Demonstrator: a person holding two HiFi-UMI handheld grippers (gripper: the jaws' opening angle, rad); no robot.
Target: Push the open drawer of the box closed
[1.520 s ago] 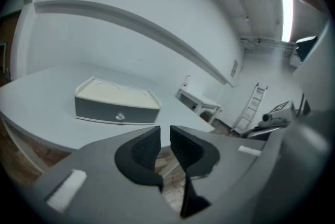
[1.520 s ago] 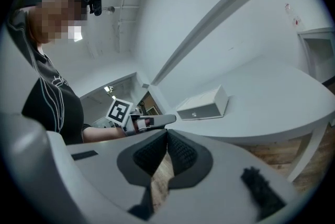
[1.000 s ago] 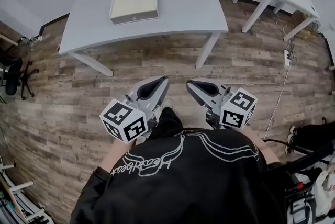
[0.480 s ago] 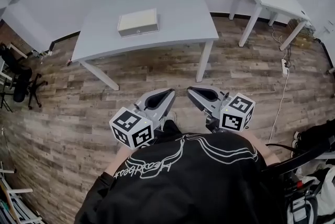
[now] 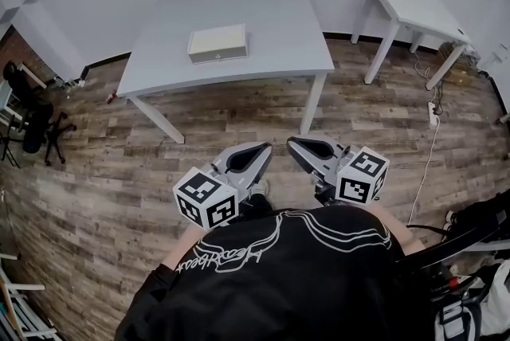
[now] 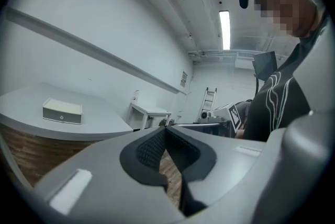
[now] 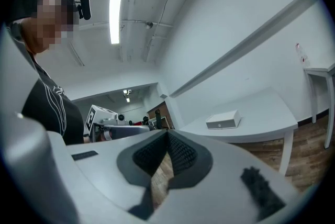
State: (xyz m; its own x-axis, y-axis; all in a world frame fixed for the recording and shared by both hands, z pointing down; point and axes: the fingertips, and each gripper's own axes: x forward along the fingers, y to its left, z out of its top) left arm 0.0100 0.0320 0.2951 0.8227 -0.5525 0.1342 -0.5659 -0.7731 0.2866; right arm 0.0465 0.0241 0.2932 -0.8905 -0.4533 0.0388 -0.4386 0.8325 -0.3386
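Note:
A small cream box (image 5: 217,43) with a drawer front facing me lies on the grey table (image 5: 271,29), seen far off as the box (image 6: 62,111) in the left gripper view and the box (image 7: 222,121) in the right gripper view. Its drawer looks flush with the front; I cannot tell more from this distance. My left gripper (image 5: 261,150) and right gripper (image 5: 293,143) hang side by side close to my chest, well short of the table. Both are shut with nothing between the jaws, tips touching on the left gripper (image 6: 165,127) and the right gripper (image 7: 167,133).
A second white table (image 5: 414,9) stands at the right. A black office chair (image 5: 32,120) is at the left, with a cable and power strip (image 5: 433,110) on the wood floor at the right. Open floor lies between me and the grey table.
The head view has drawn back from the table, so the box and table sit farther up and more of the wall shows. Both grippers stay shut near my chest.

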